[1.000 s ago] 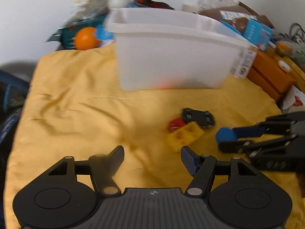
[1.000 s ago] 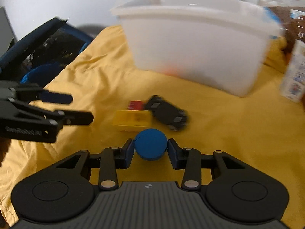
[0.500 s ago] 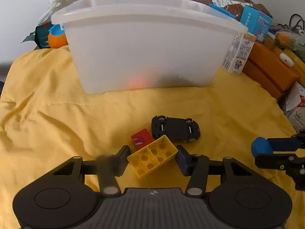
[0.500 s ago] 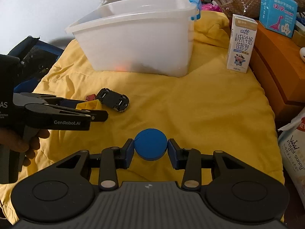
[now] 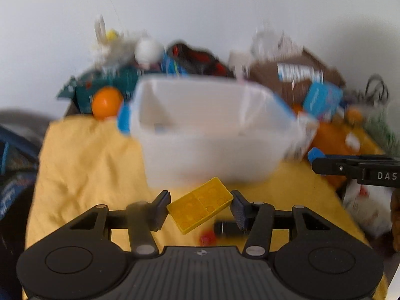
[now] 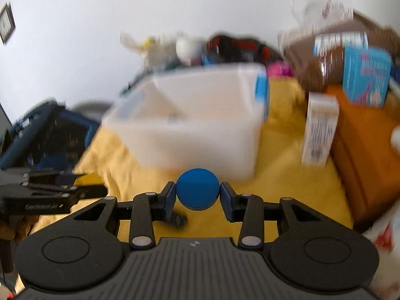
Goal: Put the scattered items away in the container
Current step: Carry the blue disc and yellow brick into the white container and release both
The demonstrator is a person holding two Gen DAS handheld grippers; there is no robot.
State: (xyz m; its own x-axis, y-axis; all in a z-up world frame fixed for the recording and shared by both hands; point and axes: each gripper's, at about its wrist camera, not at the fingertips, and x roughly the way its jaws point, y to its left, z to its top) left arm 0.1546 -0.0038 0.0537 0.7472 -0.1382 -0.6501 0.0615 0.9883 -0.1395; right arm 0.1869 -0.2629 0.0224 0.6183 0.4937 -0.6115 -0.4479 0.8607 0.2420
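Carrying both loads over the near rim is the job now: the left gripper (image 5: 198, 206) clamps a yellow building brick (image 5: 200, 204) by its ends, and the right gripper (image 6: 197, 192) pinches a blue ball (image 6: 197, 189). Each hangs just short of the white plastic bin (image 5: 212, 155). Clear that wall before letting go. Between them, room is tight; a toy car (image 5: 228, 228) and red block (image 5: 207, 237) remain on the yellow cloth (image 5: 82, 165).

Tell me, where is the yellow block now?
In the left wrist view, the yellow block sits tilted between the left gripper's fingers, lifted before the white container.
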